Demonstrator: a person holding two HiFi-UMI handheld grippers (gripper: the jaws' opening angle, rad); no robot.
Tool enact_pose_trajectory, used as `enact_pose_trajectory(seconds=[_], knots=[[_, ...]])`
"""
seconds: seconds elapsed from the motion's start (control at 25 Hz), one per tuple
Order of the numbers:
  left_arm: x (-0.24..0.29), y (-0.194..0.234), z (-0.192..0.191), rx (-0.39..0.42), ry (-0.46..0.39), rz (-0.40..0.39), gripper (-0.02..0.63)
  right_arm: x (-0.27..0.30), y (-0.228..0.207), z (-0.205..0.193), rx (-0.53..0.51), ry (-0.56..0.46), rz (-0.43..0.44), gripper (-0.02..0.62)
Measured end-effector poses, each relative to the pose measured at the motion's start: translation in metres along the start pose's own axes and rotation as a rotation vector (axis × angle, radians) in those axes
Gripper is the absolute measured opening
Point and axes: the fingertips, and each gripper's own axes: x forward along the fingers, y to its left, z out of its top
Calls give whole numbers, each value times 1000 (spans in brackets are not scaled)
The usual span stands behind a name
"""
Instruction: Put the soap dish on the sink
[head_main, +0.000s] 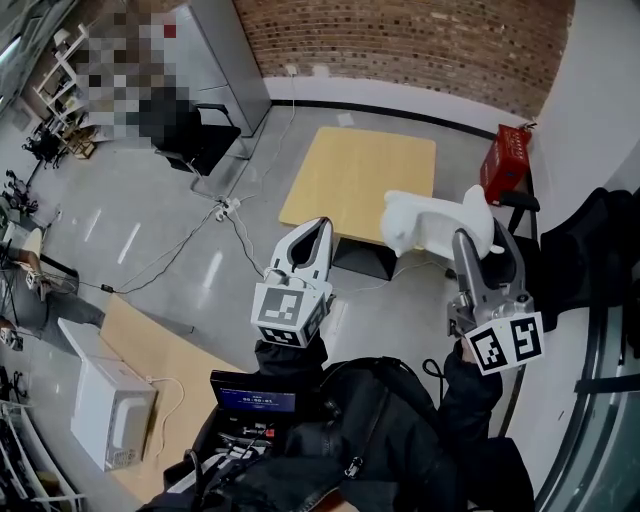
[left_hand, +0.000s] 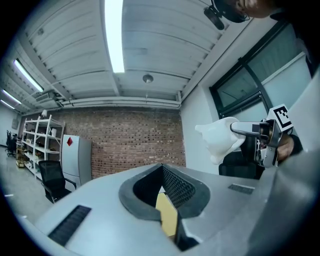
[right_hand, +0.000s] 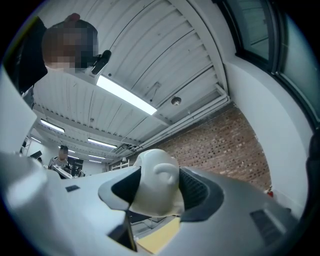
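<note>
Nearest the person, short of the yellow table (head_main: 350, 175), the left gripper (head_main: 322, 228) is being held level, its jaws together on nothing. It is best being parked there, clear of the load. Just right of it, before the table's near right corner in the head view, the white soap dish (head_main: 425, 222) is being carried well above the floor. It is being clamped between the widely spread jaws of the right gripper (head_main: 480, 235), which is being tipped slightly upward. No sink is being shown in any view, so a firm, steady grip is being called for while one is being sought. Beyond the table, a brick wall (head_main: 400, 40) is being faced.
</note>
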Motion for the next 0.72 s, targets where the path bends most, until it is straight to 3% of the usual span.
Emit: enact_pose_trajectory(seconds=[0.72], knots=[[6, -57, -30, -17, 74, 1, 3, -37, -31, -17, 32, 74, 20, 245]])
